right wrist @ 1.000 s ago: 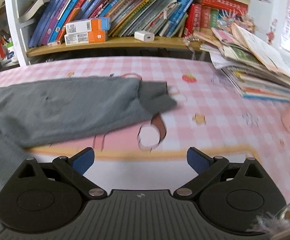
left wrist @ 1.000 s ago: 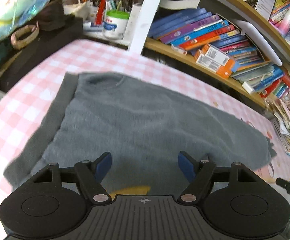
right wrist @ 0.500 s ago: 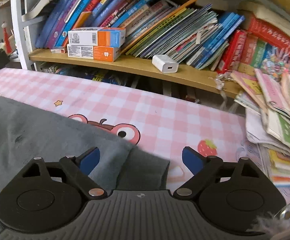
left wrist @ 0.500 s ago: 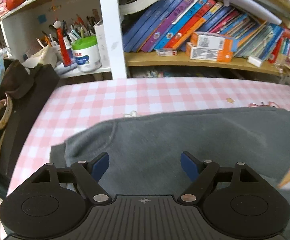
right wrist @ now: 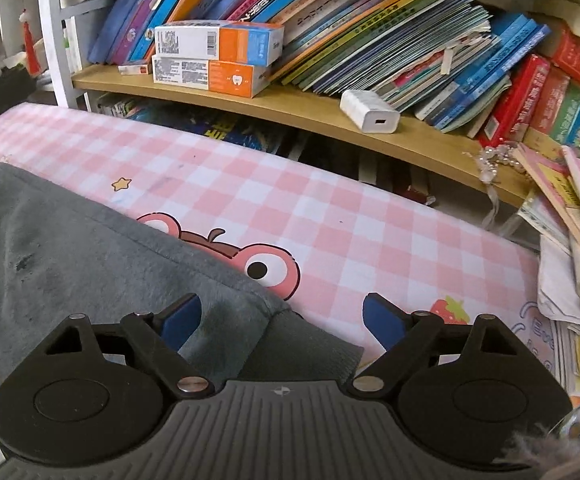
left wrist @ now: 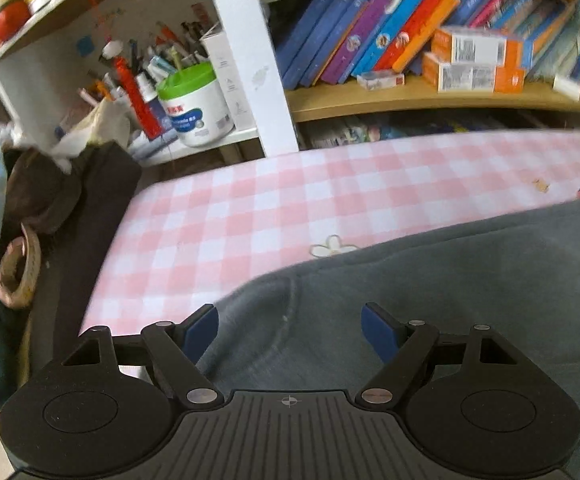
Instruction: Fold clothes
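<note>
A grey fleece sweater (left wrist: pixel 430 280) lies flat on the pink checked tablecloth (left wrist: pixel 290 208). My left gripper (left wrist: pixel 288 320) hovers open over the sweater's left end, where a curved seam shows, and its blue pads (left wrist: pixel 202 328) hold nothing. In the right wrist view the same sweater (right wrist: pixel 70 248) ends in a darker cuff (right wrist: pixel 310 344). My right gripper (right wrist: pixel 280 308) stands open just above that cuff. One of its fingers is over the cloth and the other over the bare tablecloth (right wrist: pixel 330 208).
A bookshelf (right wrist: pixel 330 108) full of books runs along the table's far edge, with a white charger (right wrist: pixel 370 112) on it. A green-lidded tub (left wrist: pixel 194 108) and pens stand back left. A dark bag (left wrist: pixel 90 216) borders the left edge. Stacked magazines (right wrist: pixel 570 240) lie at the right.
The left gripper slid towards the sweater's left end and its view levelled out. The right gripper came in over the sleeve cuff, and its jaws narrowed a little.
</note>
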